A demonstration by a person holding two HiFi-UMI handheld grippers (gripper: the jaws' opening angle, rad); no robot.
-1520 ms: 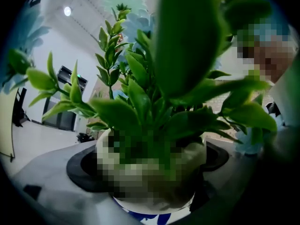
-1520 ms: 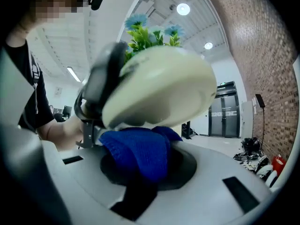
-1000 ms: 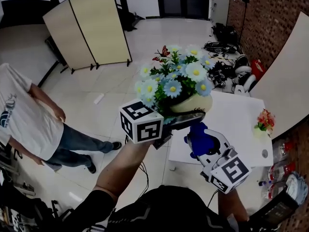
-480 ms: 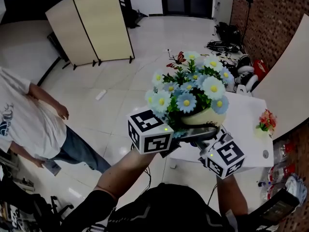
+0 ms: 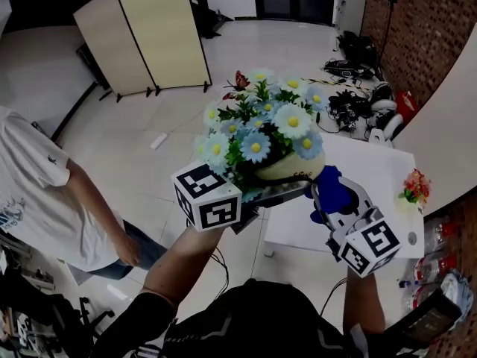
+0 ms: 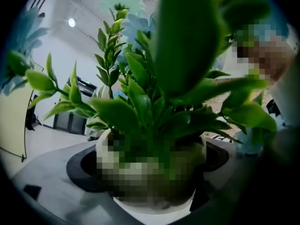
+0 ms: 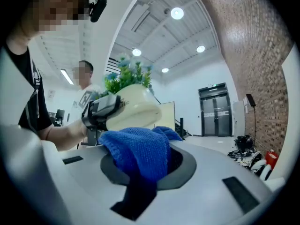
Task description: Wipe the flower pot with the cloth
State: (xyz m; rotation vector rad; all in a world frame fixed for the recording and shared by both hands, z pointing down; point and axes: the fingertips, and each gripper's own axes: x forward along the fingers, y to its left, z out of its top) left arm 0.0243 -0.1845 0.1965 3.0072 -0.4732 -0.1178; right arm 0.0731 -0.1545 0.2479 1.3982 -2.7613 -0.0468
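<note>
A cream flower pot (image 5: pixel 289 167) full of blue and white daisies (image 5: pixel 257 129) is held up in the air, with my left gripper (image 5: pixel 279 189) shut on its rim. The left gripper view shows the pot (image 6: pixel 152 182) between the jaws under green leaves. My right gripper (image 5: pixel 328 196) is shut on a blue cloth (image 5: pixel 332 189), just right of and below the pot. In the right gripper view the cloth (image 7: pixel 140 153) bulges from the jaws, and the pot (image 7: pixel 136 109) hangs close above and beyond it; whether they touch I cannot tell.
A white table (image 5: pixel 373 192) lies below at right, with a small pot of orange flowers (image 5: pixel 412 189) on it. A person in a white shirt (image 5: pixel 37 200) stands at left. Folding screens (image 5: pixel 141 32) stand behind; cables and gear (image 5: pixel 358 99) lie by the brick wall.
The pot and left gripper moved left and slightly up. The right gripper has dropped back from under the pot, so the blue cloth shows again at its right. The bystander stepped closer.
</note>
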